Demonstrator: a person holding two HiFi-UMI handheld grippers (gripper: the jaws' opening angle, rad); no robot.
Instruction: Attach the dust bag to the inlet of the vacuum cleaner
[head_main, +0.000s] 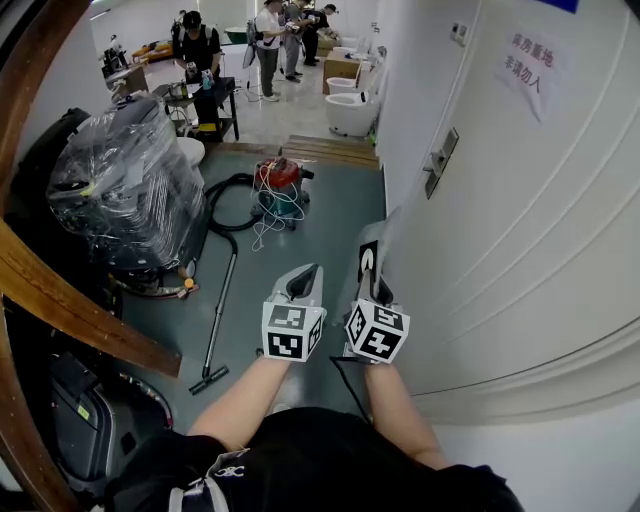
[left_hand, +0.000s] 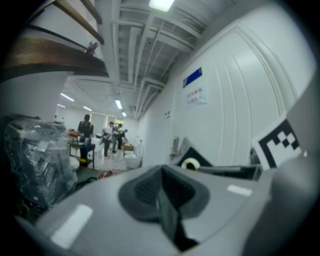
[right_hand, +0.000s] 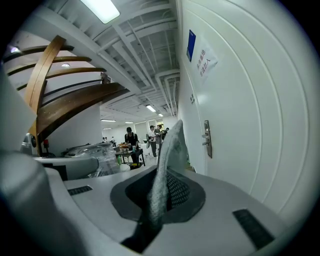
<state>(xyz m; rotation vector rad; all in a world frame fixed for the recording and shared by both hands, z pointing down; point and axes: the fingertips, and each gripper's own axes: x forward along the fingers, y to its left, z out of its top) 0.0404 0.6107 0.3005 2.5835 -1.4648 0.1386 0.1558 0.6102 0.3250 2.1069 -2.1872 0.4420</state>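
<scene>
Holding the dust bag (right_hand: 168, 150), the right tool (right_hand: 162, 192) is clamped tight on its soft grey cloth. The bag stands up from the jaws, and its long side points away from the person. In the head view the bag (head_main: 384, 245) hangs close to the white wall (head_main: 520, 220).

The left tool (left_hand: 162, 197) is closed too, with nothing in it. It sits just beside the right tool (head_main: 372, 285), on the side away from the wall.

The red vacuum cleaner (head_main: 282, 182) sits on the floor, in front of both tools and a bit to the left, well apart from them. So I think the bag must go forward and down to reach it. The left tool (head_main: 306, 278) is a little nearer to the vacuum cleaner. I cannot see the inlet from here.

A paper sign (head_main: 527, 62) on the wall has Chinese writing, too small for me to read for sure. A blue plate (right_hand: 192, 45) sits above it, and I can read no words there. I see no brand name on the vacuum cleaner.
</scene>
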